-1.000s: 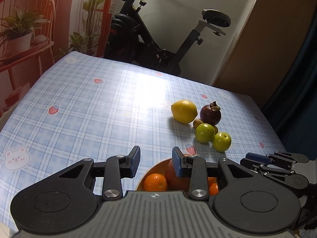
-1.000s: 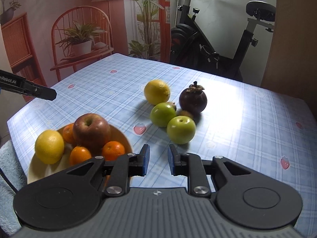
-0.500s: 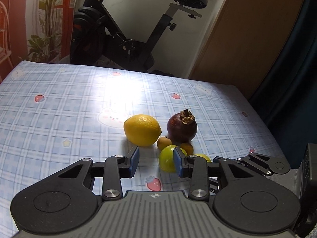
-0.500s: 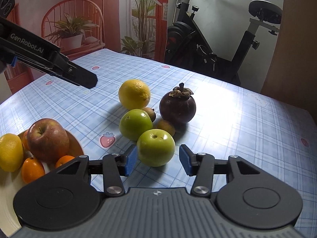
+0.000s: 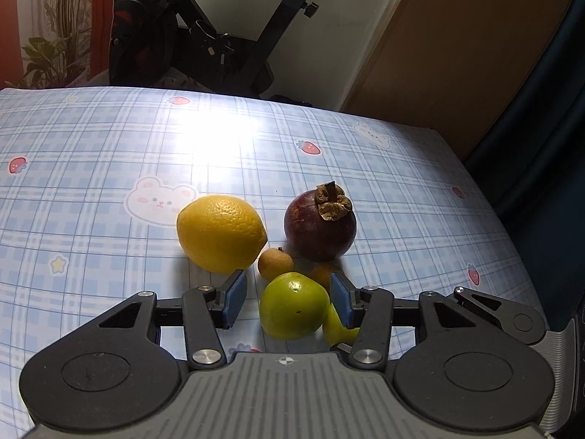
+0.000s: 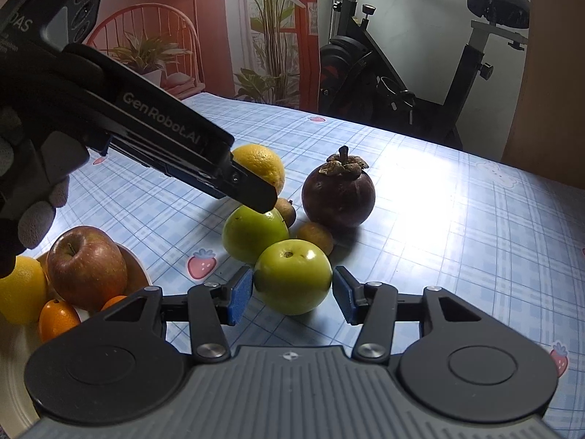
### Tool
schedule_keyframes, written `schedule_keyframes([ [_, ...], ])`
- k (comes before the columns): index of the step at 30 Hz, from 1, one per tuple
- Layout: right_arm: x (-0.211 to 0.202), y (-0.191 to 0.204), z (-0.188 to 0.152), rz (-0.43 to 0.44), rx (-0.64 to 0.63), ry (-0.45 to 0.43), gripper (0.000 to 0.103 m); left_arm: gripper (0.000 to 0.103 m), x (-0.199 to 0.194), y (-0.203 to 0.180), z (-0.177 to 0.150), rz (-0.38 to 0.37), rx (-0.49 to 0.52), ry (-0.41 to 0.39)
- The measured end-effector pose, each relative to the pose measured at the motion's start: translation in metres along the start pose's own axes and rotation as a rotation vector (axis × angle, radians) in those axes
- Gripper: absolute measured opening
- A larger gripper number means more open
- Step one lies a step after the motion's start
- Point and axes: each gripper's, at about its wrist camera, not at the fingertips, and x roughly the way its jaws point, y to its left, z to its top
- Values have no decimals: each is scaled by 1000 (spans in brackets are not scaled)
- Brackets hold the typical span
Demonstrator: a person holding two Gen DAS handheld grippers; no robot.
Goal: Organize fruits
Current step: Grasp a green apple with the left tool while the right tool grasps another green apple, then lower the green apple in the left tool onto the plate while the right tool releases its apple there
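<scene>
Over the fruit cluster, left gripper [image 5: 289, 298] now opening around rear green apple [image 5: 294, 305], right gripper [image 6: 292, 294] parted astride front green apple [image 6: 292, 281]

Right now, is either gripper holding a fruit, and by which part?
Nothing is held yet. The right gripper and the opening left gripper each straddle a green fruit at its sides; no pad presses.
</scene>
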Motion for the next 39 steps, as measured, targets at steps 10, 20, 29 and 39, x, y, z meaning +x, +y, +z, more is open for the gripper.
schedule_keyframes([
  [10,4,-5,-1,18,20,10,53,52,12,-1,1,-1,2,38],
  [20,0,-5,-3,30,50,8,51,48,3,-1,-5,-15,6,38],
  [29,-31,10,-7,34,73,-30,51,48,-51,-3,-20,-42,19,-35],
  [39,-80,51,-15,59,42,-58,51,48,-121,-4,-64,-73,42,-85],
])
